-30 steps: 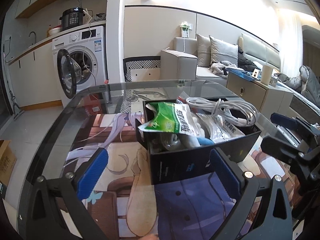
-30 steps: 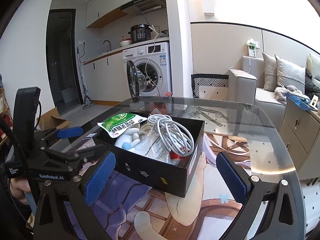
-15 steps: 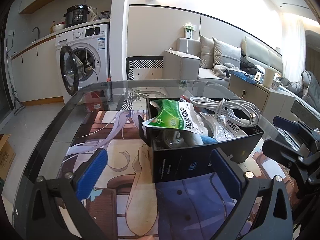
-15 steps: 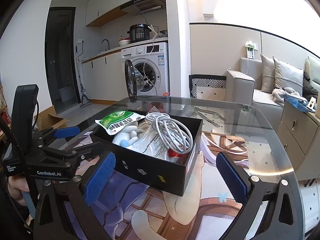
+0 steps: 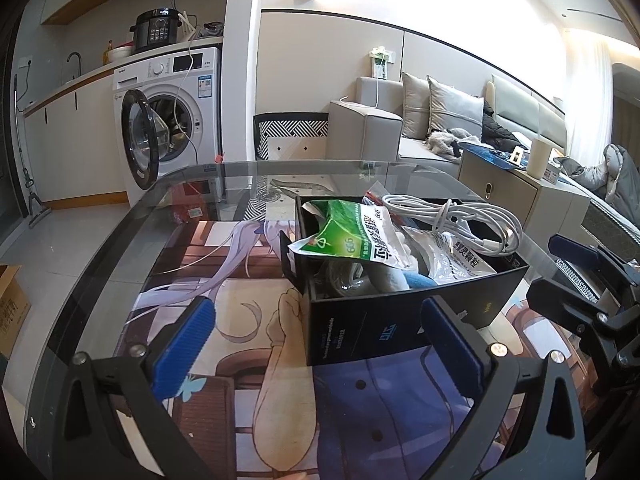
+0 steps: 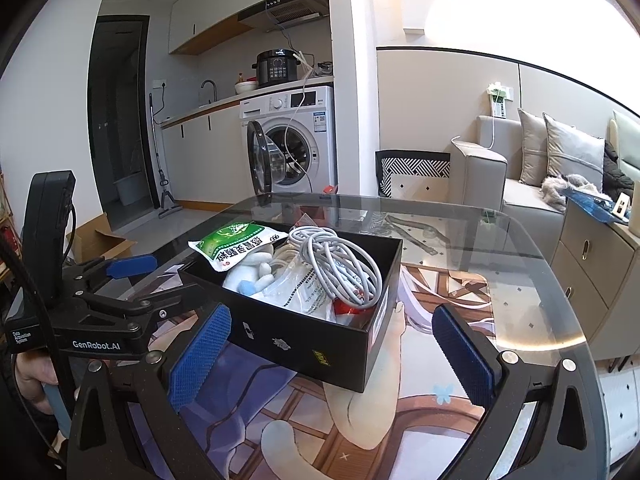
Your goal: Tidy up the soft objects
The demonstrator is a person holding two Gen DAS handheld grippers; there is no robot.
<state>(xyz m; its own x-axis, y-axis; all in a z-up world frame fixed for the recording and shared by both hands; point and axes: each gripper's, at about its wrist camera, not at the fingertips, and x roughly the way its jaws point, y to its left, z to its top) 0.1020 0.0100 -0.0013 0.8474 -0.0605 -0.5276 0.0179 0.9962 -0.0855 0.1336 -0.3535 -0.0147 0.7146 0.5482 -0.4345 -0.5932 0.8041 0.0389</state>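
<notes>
Left claw (image 5: 316, 344) spread wide, empty, held low over the bench (image 5: 120, 264) just short of the black box (image 5: 400, 320). Right claw (image 6: 332, 354) likewise spread, empty, facing the box's other long side. Neither touching anything.

Box (image 6: 304, 336) sat on the glass bench, over a printed mat beneath the glass. Packed full: green packet (image 5: 352, 236) propped on the near-left rim, partly overhanging; white coiled cable (image 5: 456, 220) heaped on top of clear plastic bags (image 5: 452, 256); white-and-blue soft toy (image 6: 256, 276) wedged below. Nothing loose seen on the bench.

Judged: sorting nearly done, contents only needing to be settled. For a good finish, advisable to press the green packet down inside the rim, gripping at its edge and not the middle; then tuck the cable loops so none hang over the wall. Risk judged: catching a cable loop and dragging the heap out.
</notes>
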